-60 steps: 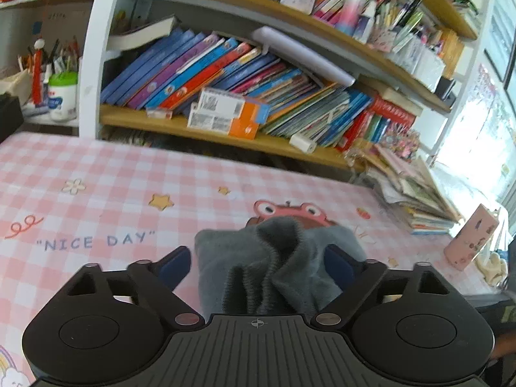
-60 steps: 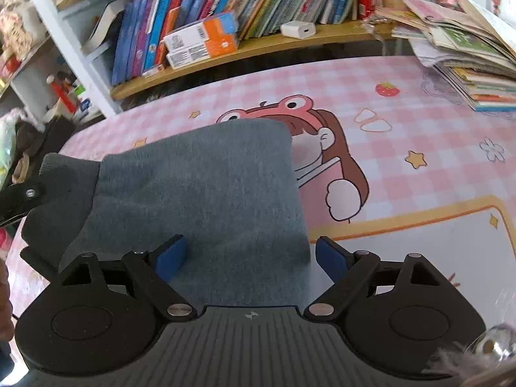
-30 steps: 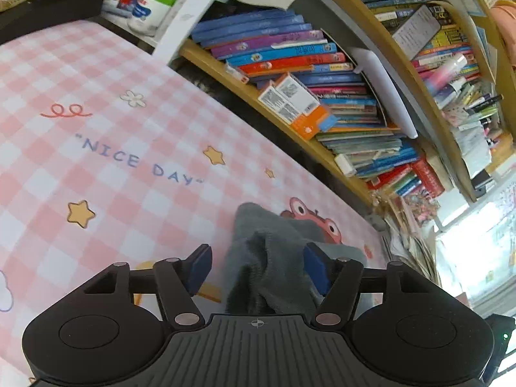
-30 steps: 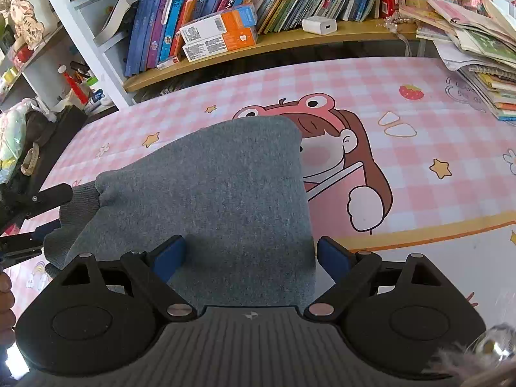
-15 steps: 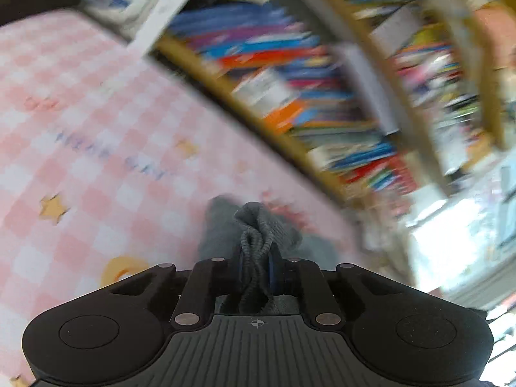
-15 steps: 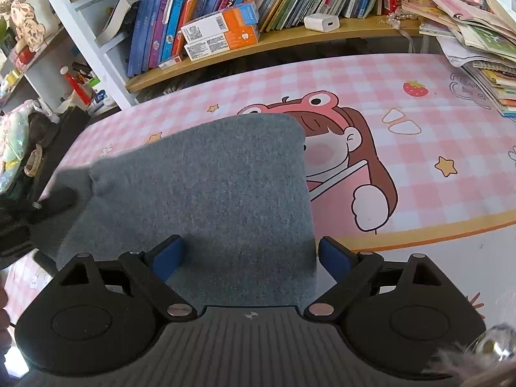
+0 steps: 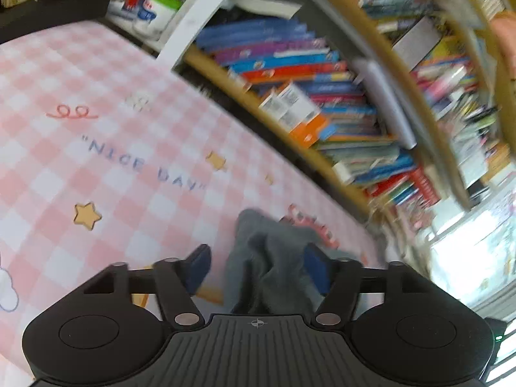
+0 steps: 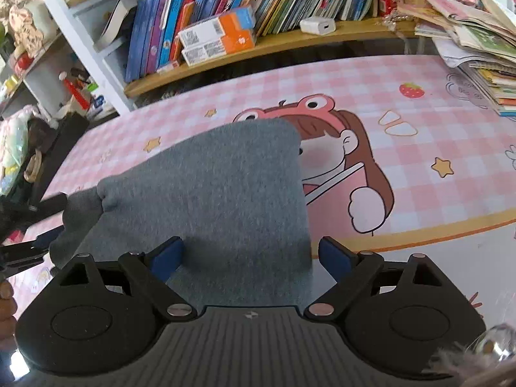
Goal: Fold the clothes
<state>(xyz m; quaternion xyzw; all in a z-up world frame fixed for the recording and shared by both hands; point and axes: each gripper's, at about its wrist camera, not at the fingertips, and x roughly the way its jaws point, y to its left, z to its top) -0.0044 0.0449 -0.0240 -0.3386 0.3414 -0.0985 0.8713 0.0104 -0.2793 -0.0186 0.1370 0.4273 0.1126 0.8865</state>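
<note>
A grey knit garment [image 8: 219, 193] lies folded flat on the pink checked tablecloth [image 8: 419, 135]. Its bunched left end [image 7: 267, 258] sits between the open fingers of my left gripper [image 7: 256, 262], which also shows at the left edge of the right wrist view [image 8: 38, 225]. My right gripper [image 8: 250, 258] is open, its blue pads either side of the garment's near edge, not pinching it.
A bookshelf [image 8: 258, 42] full of books runs along the table's far edge. A pile of magazines [image 8: 477, 48] lies at the back right. A black box [image 7: 48, 9] and pen pots [image 7: 154, 6] stand at the far left.
My left gripper was shut on the bunched end half a second ago and has now opened, letting the cloth go. The right gripper stayed open and nearly still.
</note>
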